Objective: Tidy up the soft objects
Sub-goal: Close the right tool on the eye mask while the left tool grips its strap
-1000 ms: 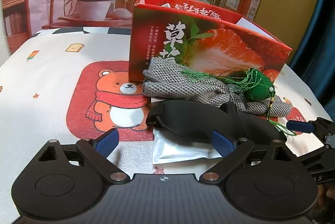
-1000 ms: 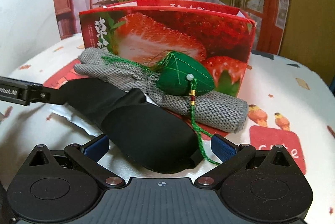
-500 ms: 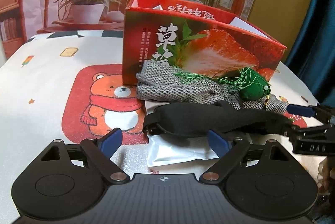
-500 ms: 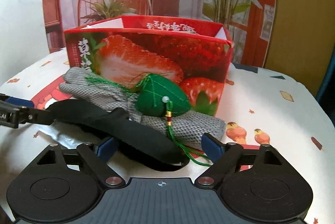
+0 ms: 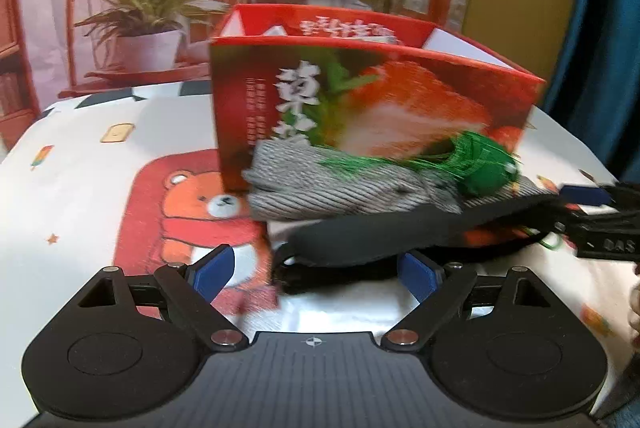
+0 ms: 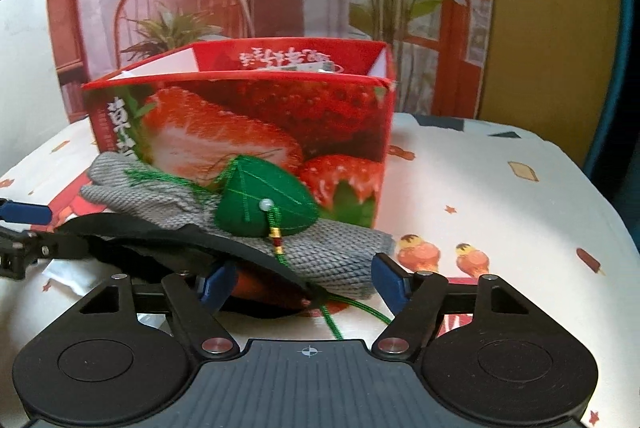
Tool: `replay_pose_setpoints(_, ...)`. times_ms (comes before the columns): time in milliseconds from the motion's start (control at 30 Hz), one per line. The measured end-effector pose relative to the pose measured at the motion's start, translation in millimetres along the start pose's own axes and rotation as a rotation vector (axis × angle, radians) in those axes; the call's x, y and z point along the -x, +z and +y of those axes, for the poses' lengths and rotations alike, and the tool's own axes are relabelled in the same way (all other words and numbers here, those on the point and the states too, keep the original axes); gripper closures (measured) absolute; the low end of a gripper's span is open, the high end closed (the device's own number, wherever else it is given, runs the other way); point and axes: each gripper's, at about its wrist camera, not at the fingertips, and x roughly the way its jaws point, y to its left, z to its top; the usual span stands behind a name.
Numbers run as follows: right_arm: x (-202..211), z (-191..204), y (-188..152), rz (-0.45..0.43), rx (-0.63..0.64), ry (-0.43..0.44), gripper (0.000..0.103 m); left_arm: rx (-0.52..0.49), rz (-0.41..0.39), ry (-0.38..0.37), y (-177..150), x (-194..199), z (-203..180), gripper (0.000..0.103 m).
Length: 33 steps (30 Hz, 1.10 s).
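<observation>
A black eye mask stretches between both grippers, in front of a grey knitted glove. A green tasselled sachet rests on the glove. My left gripper stands wide open around the mask's left end without touching it. My right gripper has its jaws closing. The mask's right end lies between them, raised off the table and draped over the left finger. The glove's cuff is by the right pad.
A red strawberry-print box, open at the top, stands right behind the glove. A white foil pouch lies under the mask. The printed tablecloth spreads to the right; a person's hand shows at the edge.
The right gripper's jaws have narrowed around the mask's right end. That end has risen off the table, so the mask now looks thinner and tilted. The left gripper has barely moved.
</observation>
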Motion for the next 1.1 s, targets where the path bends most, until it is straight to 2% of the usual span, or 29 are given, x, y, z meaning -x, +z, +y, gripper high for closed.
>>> replay_pose_setpoints(200,-7,-4,-4,0.03,0.001,-0.026,0.035,0.057,0.047,0.042,8,-17,15,0.023)
replay_pose_setpoints(300,-13,-7,-6,0.054,-0.006,-0.042,0.035,0.086,0.061,0.048,9,-23,22,0.037)
replay_pose_setpoints(400,-19,-9,-10,0.075,-0.009,-0.06,0.035,0.109,0.075,0.055,9,-28,26,0.054)
replay_pose_setpoints(467,-22,-11,-11,0.085,-0.013,-0.071,0.035,0.119,0.079,0.066,8,-30,29,0.071)
replay_pose_setpoints(567,-24,-15,-14,0.098,-0.021,-0.091,0.035,0.14,0.07,0.06,6,-29,34,0.078)
replay_pose_setpoints(767,-25,-21,-16,0.103,-0.044,-0.122,0.034,0.18,0.052,0.04,3,-21,37,0.081)
replay_pose_setpoints(900,-16,-20,-13,0.05,-0.037,-0.131,0.037,0.18,0.016,0.037,3,-9,33,0.083)
replay_pose_setpoints(1033,-2,-19,-5,-0.004,-0.042,-0.1,0.055,0.174,-0.04,0.029,6,7,28,0.083)
replay_pose_setpoints(1100,6,-17,0,-0.035,-0.041,-0.084,0.06,0.169,-0.07,0.033,10,16,26,0.084)
